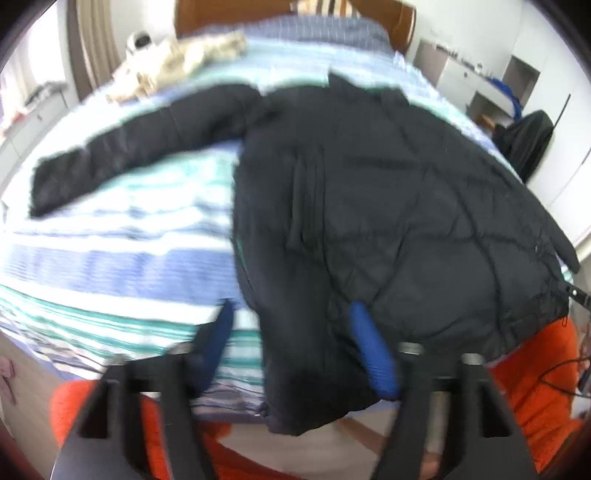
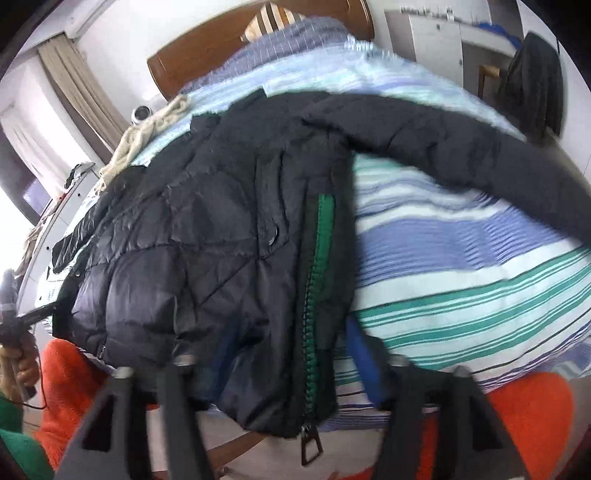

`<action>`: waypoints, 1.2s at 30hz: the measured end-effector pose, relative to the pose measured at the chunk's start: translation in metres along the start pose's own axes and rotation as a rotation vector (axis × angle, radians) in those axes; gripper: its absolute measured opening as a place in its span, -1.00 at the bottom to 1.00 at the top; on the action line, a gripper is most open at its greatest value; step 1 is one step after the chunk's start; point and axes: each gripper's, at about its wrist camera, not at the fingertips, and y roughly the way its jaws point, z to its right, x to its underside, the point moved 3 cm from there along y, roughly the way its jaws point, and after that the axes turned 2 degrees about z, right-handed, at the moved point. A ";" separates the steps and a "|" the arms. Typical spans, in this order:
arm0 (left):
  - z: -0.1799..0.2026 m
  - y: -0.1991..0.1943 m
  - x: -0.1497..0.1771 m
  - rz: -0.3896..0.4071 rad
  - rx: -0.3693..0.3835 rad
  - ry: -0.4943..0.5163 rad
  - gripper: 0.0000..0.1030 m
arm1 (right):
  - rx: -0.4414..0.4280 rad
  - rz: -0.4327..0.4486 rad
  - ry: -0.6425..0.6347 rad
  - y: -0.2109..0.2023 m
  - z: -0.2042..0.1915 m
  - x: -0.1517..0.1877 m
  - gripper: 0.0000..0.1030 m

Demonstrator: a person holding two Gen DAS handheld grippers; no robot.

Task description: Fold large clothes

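A large black quilted jacket (image 1: 369,184) lies on the striped bed (image 1: 110,258), one sleeve (image 1: 129,147) stretched out to the left. My left gripper (image 1: 291,306) is open at the near hem; the jacket's lower corner lies between its blue fingers (image 1: 369,350), unpressed. In the right wrist view the jacket (image 2: 203,221) shows its green-edged zipper (image 2: 321,240), with the other sleeve (image 2: 480,155) out to the right. My right gripper (image 2: 291,325) is open astride that zipper edge, its left finger partly hidden by cloth. The zipper pull (image 2: 308,446) hangs over the bed's edge.
A cream cloth (image 1: 177,62) lies near the wooden headboard (image 1: 402,22). The person's orange clothing (image 1: 535,369) fills the near corners. A dark garment hangs over a chair (image 1: 528,144) at right. White cabinets (image 2: 436,33) stand behind. A hand on a black handle (image 2: 22,362) shows at left.
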 end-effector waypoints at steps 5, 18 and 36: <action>0.010 -0.043 -0.026 0.165 -0.046 -0.016 0.86 | 0.072 0.097 -0.003 -0.032 -0.002 -0.021 0.29; 0.067 -0.039 -0.034 0.299 -0.038 0.074 0.89 | 0.199 0.413 -0.091 -0.093 -0.036 -0.051 0.68; 0.065 -0.058 -0.049 0.316 -0.070 0.046 0.99 | 0.191 0.428 -0.328 -0.084 -0.099 -0.040 1.00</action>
